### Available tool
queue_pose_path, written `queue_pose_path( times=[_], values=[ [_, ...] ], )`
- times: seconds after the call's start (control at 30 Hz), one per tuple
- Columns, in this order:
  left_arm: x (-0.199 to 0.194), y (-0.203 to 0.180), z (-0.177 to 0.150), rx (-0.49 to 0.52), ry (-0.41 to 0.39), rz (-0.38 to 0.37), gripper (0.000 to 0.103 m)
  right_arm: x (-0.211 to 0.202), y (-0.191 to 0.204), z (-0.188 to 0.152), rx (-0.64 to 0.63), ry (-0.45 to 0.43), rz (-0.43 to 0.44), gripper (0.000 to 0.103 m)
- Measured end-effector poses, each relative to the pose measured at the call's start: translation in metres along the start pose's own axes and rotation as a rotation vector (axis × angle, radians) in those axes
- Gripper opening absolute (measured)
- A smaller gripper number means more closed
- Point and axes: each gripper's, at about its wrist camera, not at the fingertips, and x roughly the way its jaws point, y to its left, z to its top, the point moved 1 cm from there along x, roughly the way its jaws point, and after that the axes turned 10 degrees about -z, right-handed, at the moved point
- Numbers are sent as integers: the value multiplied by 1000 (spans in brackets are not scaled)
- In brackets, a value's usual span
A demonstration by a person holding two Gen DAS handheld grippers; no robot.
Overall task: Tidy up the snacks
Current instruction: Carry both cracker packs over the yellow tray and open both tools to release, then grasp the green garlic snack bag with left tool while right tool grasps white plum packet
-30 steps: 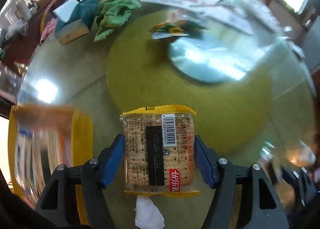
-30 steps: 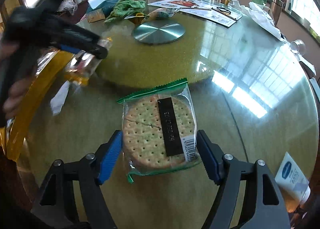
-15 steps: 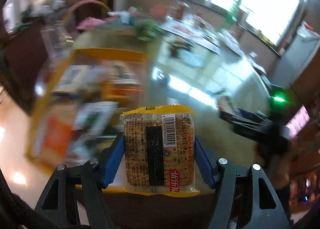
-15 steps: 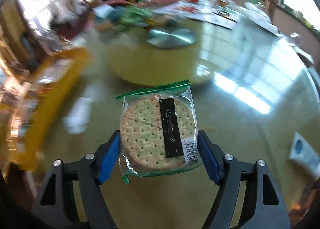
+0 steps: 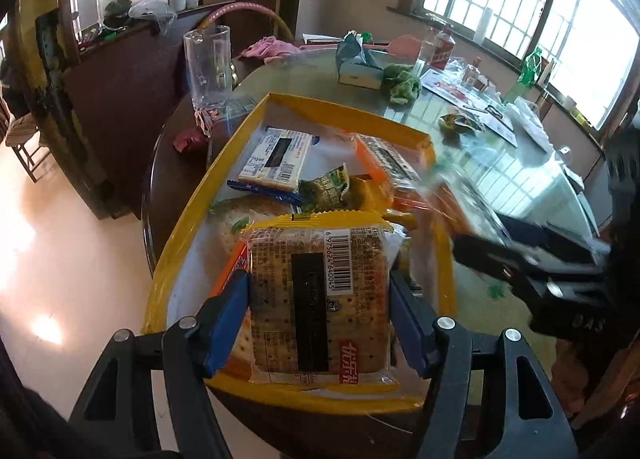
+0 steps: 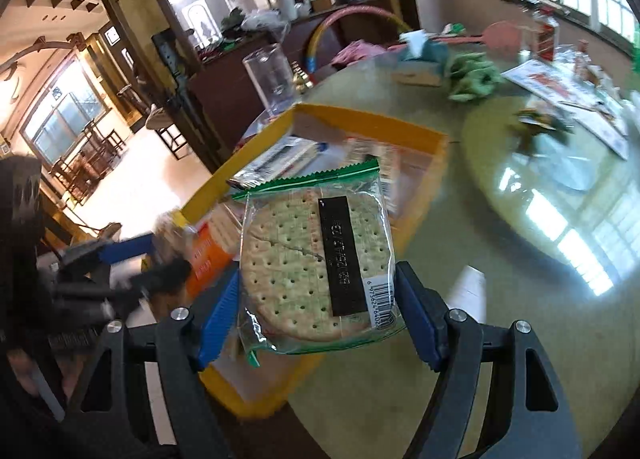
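At the far left of the left wrist view stands a clear glass mug (image 5: 208,71) at the edge of the round glass-topped surface (image 5: 500,163), and just beside it lies the yellow tray (image 5: 176,235), already loaded with snack packets — a blue-and-white cracker pack (image 5: 276,157) at its far end, orange wrappers (image 5: 384,167) toward the right. Over the tray's near end, the left hand-held gripper (image 5: 320,307) pinches a yellow-edged square cracker packet (image 5: 320,299), blue pads pressed to both its sides. Further right, the right hand-held gripper (image 6: 316,299) holds a green-edged packet of round crackers (image 6: 316,259) between its pads above the tray's near right corner; the left pad's contact is hard to judge, the right one touches the wrapper. Beyond, a tissue box (image 6: 420,63) and a green cloth (image 6: 472,79) sit on the surface near papers (image 6: 560,95).
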Motion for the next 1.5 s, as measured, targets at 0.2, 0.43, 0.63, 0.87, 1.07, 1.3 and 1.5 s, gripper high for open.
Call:
queue_pose_path(
  times=[0.2, 0.43, 0.63, 0.87, 1.07, 1.3, 1.5],
  values=[
    [16, 8, -8, 0, 33, -39, 68, 44, 18, 38, 2, 46, 13, 75],
    [20, 12, -9, 5, 30, -80, 70, 75, 23, 54, 10, 57, 52, 81],
    [-2, 9, -6, -15, -80, -68, 79, 47, 9, 68, 66, -30, 137, 90],
    [-24, -38, 7, 28, -172, -148, 80, -20, -59, 75, 74, -149, 70, 90],
    [4, -91, 40, 54, -119, -189, 80, -49, -150, 69, 139, -135, -19, 90],
    [46, -150, 70, 129, -74, -174, 80, -52, -226, 59, 274, -101, -172, 90],
    [77, -174, 80, 139, -19, -171, 80, -45, -261, 53, 337, -89, -191, 90]
  ],
)
